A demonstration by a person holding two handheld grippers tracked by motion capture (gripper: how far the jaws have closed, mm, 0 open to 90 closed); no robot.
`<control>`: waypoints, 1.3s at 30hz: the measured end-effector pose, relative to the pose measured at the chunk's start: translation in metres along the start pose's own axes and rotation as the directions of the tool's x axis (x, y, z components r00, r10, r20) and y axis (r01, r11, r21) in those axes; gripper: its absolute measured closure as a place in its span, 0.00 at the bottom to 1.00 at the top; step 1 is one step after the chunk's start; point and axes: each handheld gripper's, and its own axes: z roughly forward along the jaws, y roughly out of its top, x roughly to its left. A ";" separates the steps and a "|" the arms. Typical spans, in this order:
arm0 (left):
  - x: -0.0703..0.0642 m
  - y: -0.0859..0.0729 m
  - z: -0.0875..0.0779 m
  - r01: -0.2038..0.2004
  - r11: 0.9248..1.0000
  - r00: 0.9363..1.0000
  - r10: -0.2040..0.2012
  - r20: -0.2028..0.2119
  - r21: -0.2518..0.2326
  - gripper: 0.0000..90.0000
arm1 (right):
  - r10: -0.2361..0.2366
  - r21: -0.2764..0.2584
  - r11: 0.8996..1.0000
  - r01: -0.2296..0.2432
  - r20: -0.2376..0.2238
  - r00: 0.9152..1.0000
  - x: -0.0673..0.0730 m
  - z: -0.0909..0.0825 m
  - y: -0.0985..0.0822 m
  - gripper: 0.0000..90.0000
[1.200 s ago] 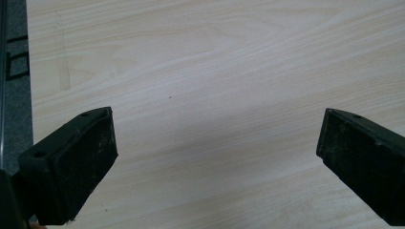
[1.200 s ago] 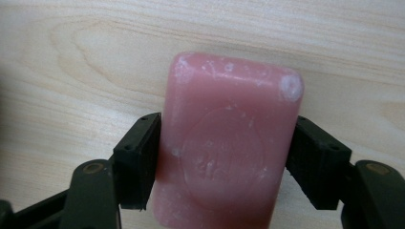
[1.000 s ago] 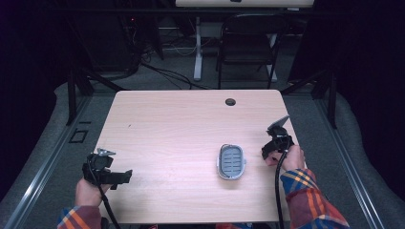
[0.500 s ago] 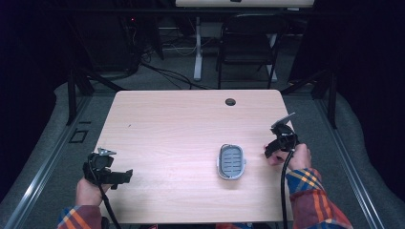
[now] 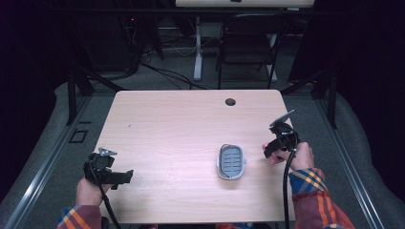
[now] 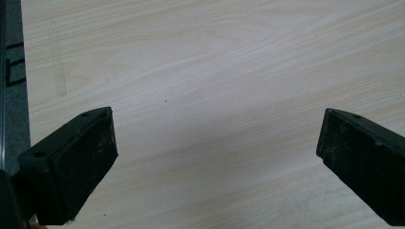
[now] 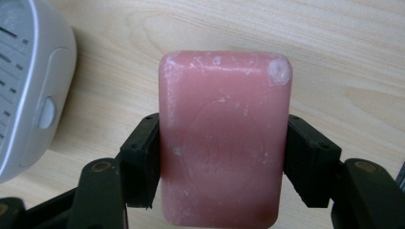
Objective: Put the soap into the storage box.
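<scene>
A pink bar of soap (image 7: 224, 138) is clamped by its long sides between the jaws of my right gripper (image 7: 224, 160). In the high view the right gripper (image 5: 271, 149) hovers low over the table's right side, just right of a grey oval soap dish (image 5: 231, 162) with a slotted floor. The dish's rim (image 7: 28, 86) sits close to the soap's left in the right gripper view. My left gripper (image 5: 122, 176) rests at the table's near left corner; its jaws stand wide apart over bare wood (image 6: 217, 157), with nothing between them.
The light wooden table (image 5: 181, 124) has a dark cable hole (image 5: 230, 101) near its far edge. A black folding chair (image 5: 248, 43) and desk legs stand beyond the table. Grey floor and rails run along both sides.
My right gripper, holding the soap, has drifted slightly to the right, away from the dish. The left gripper has stayed put.
</scene>
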 end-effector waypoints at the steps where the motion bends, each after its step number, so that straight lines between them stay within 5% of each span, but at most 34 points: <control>1: 0.000 0.000 0.000 0.000 1.000 1.000 0.000 0.000 0.000 0.00 | -0.011 0.011 1.000 0.011 0.001 1.000 0.000 -0.003 0.000 0.41; 15: 0.000 0.000 -0.001 -0.001 1.000 1.000 0.001 -0.002 -0.004 0.00 | -0.055 -0.025 0.998 0.055 -0.013 0.998 0.022 -0.017 -0.002 0.41; 23: 0.000 0.000 -0.001 -0.003 1.000 1.000 0.003 -0.002 -0.007 0.00 | -0.115 0.004 0.993 0.116 -0.020 0.993 0.034 -0.024 0.000 0.41; 39: -0.001 0.001 0.000 -0.008 1.000 1.000 0.008 -0.001 -0.006 0.00 | -0.153 -0.013 0.988 0.153 -0.021 0.988 0.053 -0.026 -0.001 0.41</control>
